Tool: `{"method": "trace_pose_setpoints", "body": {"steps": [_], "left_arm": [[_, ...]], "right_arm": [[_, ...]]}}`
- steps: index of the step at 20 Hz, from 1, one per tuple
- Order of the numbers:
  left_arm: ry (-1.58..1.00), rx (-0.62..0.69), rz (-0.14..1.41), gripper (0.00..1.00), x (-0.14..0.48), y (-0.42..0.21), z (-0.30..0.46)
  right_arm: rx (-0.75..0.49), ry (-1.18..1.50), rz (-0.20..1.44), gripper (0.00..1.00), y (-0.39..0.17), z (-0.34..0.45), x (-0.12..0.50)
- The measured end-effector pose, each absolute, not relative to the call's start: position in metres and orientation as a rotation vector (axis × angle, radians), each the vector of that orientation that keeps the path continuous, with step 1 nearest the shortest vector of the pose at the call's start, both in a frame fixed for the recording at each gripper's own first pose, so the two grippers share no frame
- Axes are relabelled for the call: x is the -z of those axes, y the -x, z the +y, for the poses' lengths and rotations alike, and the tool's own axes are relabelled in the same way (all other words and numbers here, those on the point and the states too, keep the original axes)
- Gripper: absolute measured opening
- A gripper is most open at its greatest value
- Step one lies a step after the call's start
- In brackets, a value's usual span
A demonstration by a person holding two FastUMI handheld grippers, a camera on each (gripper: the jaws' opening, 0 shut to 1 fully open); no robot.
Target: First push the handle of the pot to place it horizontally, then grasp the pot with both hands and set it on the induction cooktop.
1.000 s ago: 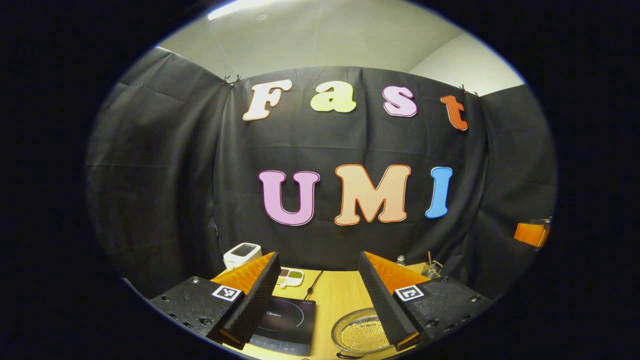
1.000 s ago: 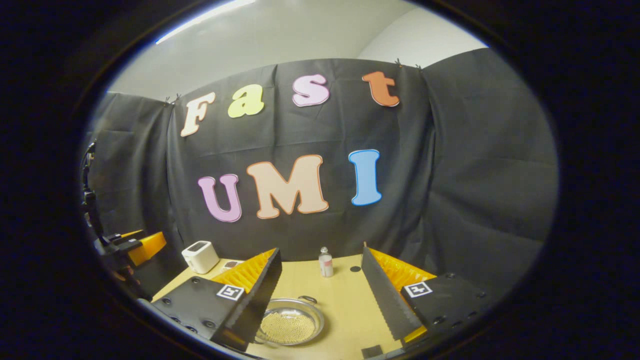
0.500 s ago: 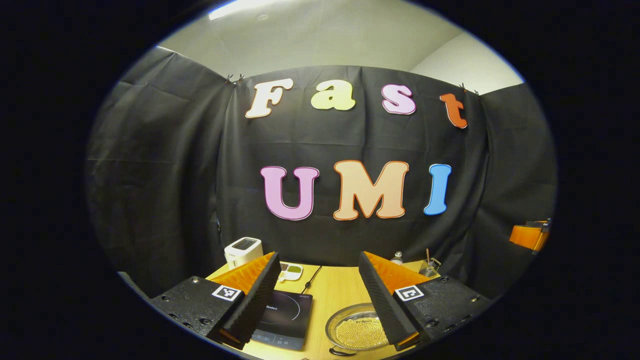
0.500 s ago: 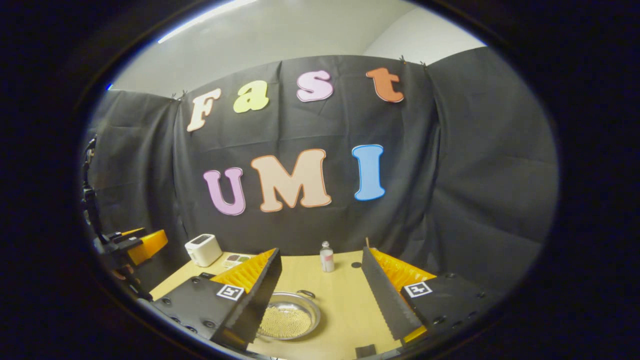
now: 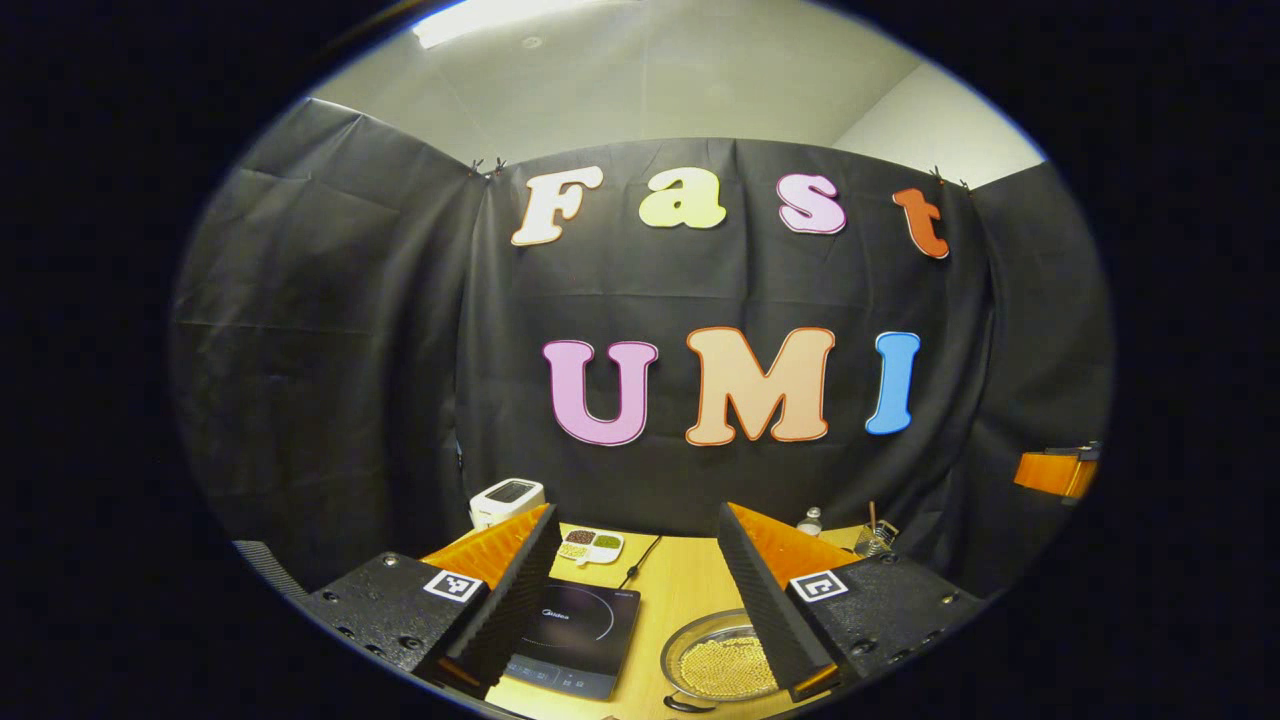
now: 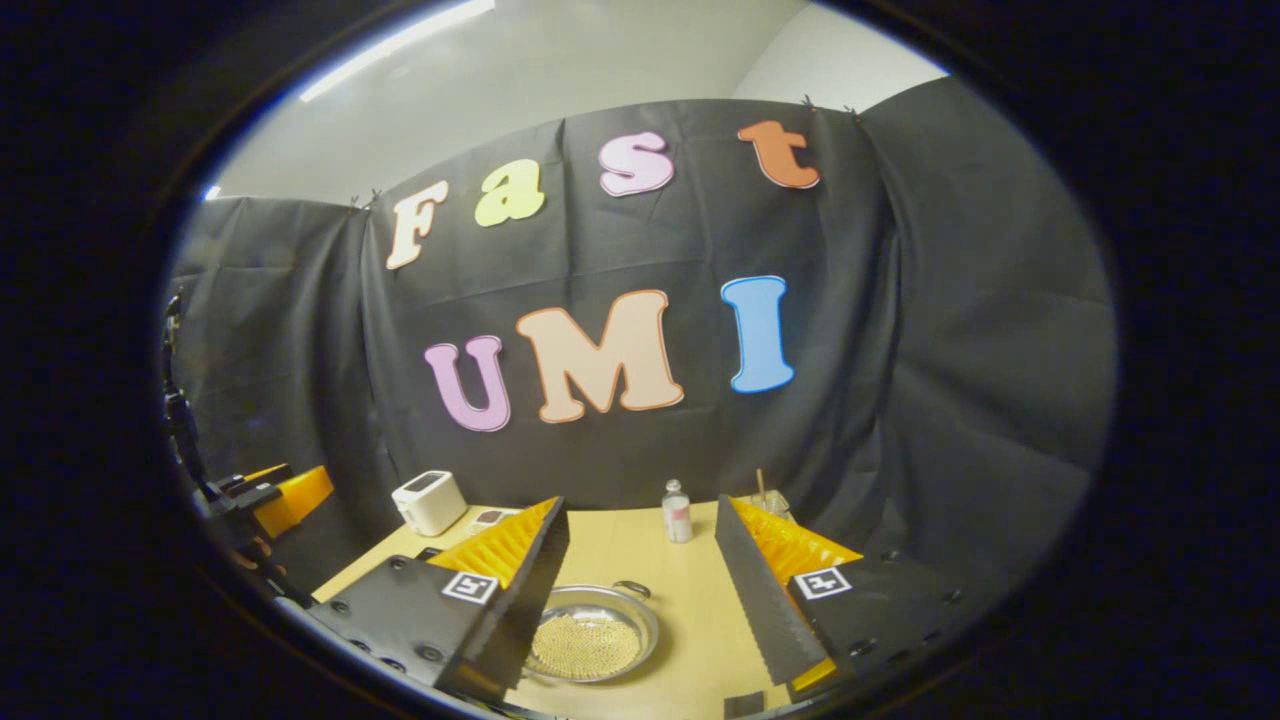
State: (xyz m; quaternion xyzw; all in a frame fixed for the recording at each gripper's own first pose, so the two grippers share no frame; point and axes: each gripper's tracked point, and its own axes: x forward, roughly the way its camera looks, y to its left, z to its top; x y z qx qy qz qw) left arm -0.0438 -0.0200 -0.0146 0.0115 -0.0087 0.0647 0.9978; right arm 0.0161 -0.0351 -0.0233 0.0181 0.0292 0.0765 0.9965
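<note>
Left gripper (image 5: 640,610): held level above the near edge of the table (image 5: 680,580), looking forward toward the booth's back wall. Its fingers stand spread wide apart with nothing between them.

In the left gripper view, the induction cooktop (image 5: 578,640) lies flat at about 7 o'clock, partly behind the left finger. The pot (image 5: 722,662), a shallow metal vessel holding small yellowish beads, sits at about 5 o'clock, just beside the cooktop and apart from it; the right finger covers its right rim. A dark loop at the pot's near edge may be its handle, but the view there is too cut off to say how it lies.

Farther out on the table in that view: a power cord (image 5: 640,560) running back from the cooktop, a small divided dish (image 5: 592,545) of grains at 11 o'clock, and a white appliance (image 5: 507,498) behind it against the wall. A small bottle (image 5: 810,521) and a wire holder (image 5: 875,538) stand at 1 o'clock near the wall.

Right gripper (image 6: 640,600): also held level over the near table edge, tilted slightly so the scene leans. Its fingers are likewise spread wide and empty.

In the right gripper view the pot (image 6: 592,645) sits at 7 o'clock, partly behind the left finger, with a small dark handle (image 6: 632,588) at its far rim. The bottle (image 6: 677,512) stands at 12 o'clock, the white appliance (image 6: 429,502) at 10 o'clock. The left gripper (image 6: 275,497) appears at 9 o'clock, off the table edge.
</note>
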Motion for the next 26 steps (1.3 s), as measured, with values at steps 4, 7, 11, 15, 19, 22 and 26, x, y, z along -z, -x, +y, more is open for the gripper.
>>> {"method": "trace_pose_setpoints", "body": {"steps": [4,7,11,15,19,22,26], "left_arm": [[-0.033,-0.157,-0.025,0.96,0.011,0.049,-0.019],[-0.038,-0.178,-0.023,0.93,0.01,0.05,-0.015],[-0.046,-0.199,-0.006,0.92,0.016,0.05,-0.01],[-0.037,-0.199,0.008,0.93,0.024,0.048,-0.005],[-0.038,-0.191,0.021,0.93,0.032,0.04,0.008],[-0.021,-0.176,0.036,0.93,0.04,0.03,0.022],[-0.016,-0.156,0.053,0.96,0.048,0.012,0.051]], "right_arm": [[-0.202,-0.065,0.078,0.41,-0.028,-0.028,0.026],[-0.225,-0.047,0.099,0.33,-0.036,-0.026,0.033],[-0.261,-0.017,0.138,0.33,-0.043,-0.015,0.049],[-0.255,-0.011,0.171,0.34,-0.067,-0.004,0.072],[-0.249,-0.004,0.193,0.02,-0.052,0.004,0.084],[-0.215,0.015,0.221,0.02,-0.053,0.008,0.1],[-0.184,0.013,0.331,0.02,-0.046,0.022,0.145]]}}
